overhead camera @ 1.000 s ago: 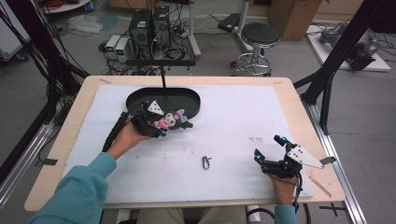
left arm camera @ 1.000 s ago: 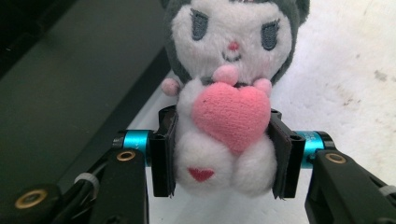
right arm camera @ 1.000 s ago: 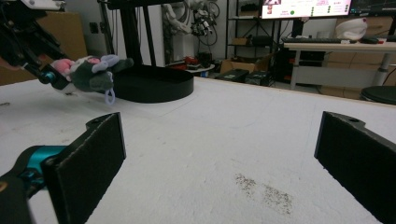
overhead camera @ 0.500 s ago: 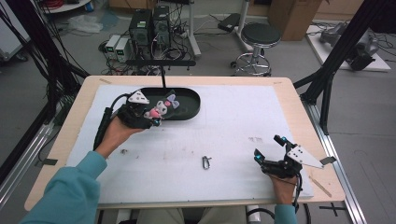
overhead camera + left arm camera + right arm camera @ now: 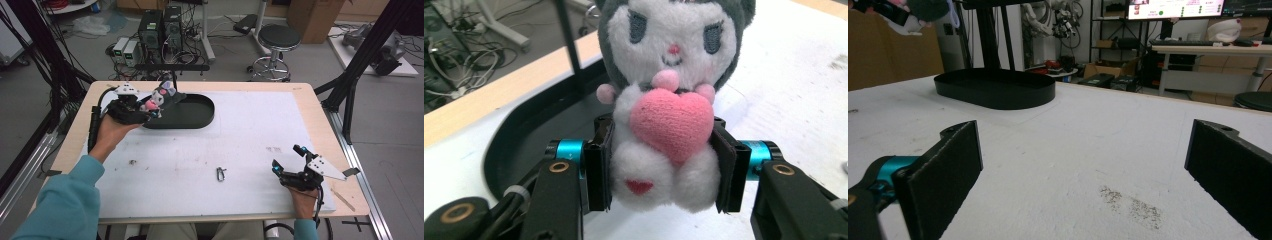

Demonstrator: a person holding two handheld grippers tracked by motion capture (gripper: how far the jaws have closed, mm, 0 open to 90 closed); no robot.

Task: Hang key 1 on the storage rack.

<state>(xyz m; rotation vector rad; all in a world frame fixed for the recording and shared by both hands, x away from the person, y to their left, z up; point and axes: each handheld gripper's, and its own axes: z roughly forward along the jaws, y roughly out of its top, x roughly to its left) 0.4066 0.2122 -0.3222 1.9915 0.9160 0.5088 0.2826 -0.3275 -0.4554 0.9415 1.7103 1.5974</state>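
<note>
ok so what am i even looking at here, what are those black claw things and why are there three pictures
No robot here: a person at a table holds a hand-operated tool in each hand, each ending in two-jawed tongs. One picture comes from a camera above the table; the other two come from small cameras riding on each tool, looking out between its jaws.

The left tongs are closed on a small plush toy, grey and white with a pink heart, gripped at the body and held above the left end of a black oval tray.

The right tongs sit open near the table's near right corner, with nothing between the jaws.

On the white table cover lies a small metal clip, plus a tiny object too small to identify.
</note>
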